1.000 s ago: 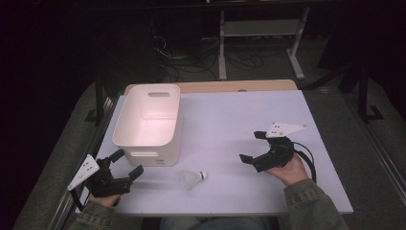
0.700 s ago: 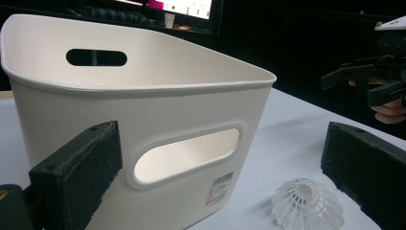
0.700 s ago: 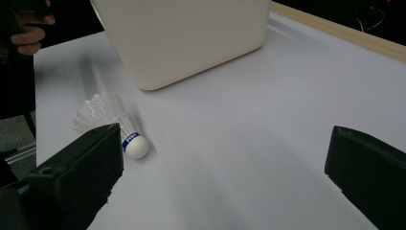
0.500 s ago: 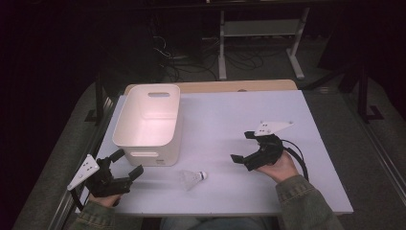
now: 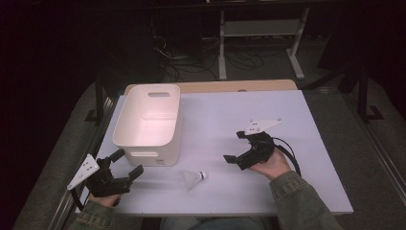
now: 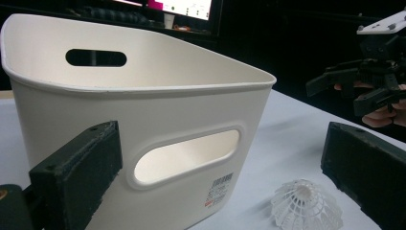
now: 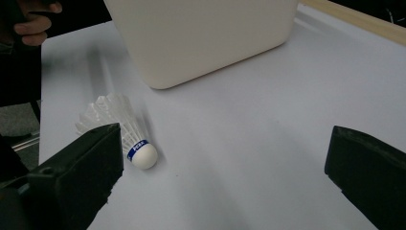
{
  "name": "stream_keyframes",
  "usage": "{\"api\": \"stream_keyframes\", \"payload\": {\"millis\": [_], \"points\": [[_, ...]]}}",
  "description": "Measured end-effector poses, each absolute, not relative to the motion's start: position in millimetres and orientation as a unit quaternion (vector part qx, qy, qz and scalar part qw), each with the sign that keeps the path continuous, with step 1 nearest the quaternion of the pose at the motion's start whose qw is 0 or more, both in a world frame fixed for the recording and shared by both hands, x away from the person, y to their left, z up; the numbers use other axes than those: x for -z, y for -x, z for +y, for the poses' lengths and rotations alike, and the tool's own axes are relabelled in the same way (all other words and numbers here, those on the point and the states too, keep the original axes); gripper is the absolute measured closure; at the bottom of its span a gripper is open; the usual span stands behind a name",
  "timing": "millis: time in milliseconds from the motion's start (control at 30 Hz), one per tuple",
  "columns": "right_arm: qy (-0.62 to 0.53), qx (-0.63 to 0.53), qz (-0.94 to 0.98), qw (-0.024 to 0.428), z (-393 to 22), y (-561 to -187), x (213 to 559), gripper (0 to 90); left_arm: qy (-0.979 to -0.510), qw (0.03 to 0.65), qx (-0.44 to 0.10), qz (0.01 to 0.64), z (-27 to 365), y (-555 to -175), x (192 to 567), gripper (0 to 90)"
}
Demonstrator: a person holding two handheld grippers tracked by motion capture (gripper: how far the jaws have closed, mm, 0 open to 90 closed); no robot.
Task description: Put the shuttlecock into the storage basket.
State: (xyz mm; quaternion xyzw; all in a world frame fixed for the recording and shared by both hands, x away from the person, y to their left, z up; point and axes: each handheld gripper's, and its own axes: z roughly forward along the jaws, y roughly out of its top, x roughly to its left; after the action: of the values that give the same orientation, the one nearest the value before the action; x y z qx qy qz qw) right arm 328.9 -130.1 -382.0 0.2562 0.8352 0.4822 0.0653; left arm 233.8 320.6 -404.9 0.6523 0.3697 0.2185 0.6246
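Shuttlecock (image 5: 192, 178) lies on its side on the white table (image 5: 311, 124), lower centre of the high view, cork end pointing right, just in front of the white bin (image 5: 149, 122). My right claw (image 5: 238, 147), right of centre, is spread wide and holds nothing, aimed left toward the shuttlecock. My left claw (image 5: 128, 164), lower left, also spread wide, empty, near the bin's front wall.

On the table (image 5: 287, 124), the basket (image 5: 148, 122) stands at the left, toward the far edge. The shuttlecock (image 5: 193, 178) lies on its side just in front of the basket's near right corner, between the left gripper (image 5: 125, 165) and the right gripper (image 5: 235, 147).
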Motion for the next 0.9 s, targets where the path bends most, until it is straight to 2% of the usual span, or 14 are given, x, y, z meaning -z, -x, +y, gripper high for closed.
{"api": "stream_keyframes", "payload": {"millis": [900], "points": [[-0.218, -0.451, 0.866, 0.02, -101.9, -343.5, 390.1, 0.0, -0.654, 0.623, -0.216, 0.371, 320.7, -233.7, 405.0, 0.0]]}}
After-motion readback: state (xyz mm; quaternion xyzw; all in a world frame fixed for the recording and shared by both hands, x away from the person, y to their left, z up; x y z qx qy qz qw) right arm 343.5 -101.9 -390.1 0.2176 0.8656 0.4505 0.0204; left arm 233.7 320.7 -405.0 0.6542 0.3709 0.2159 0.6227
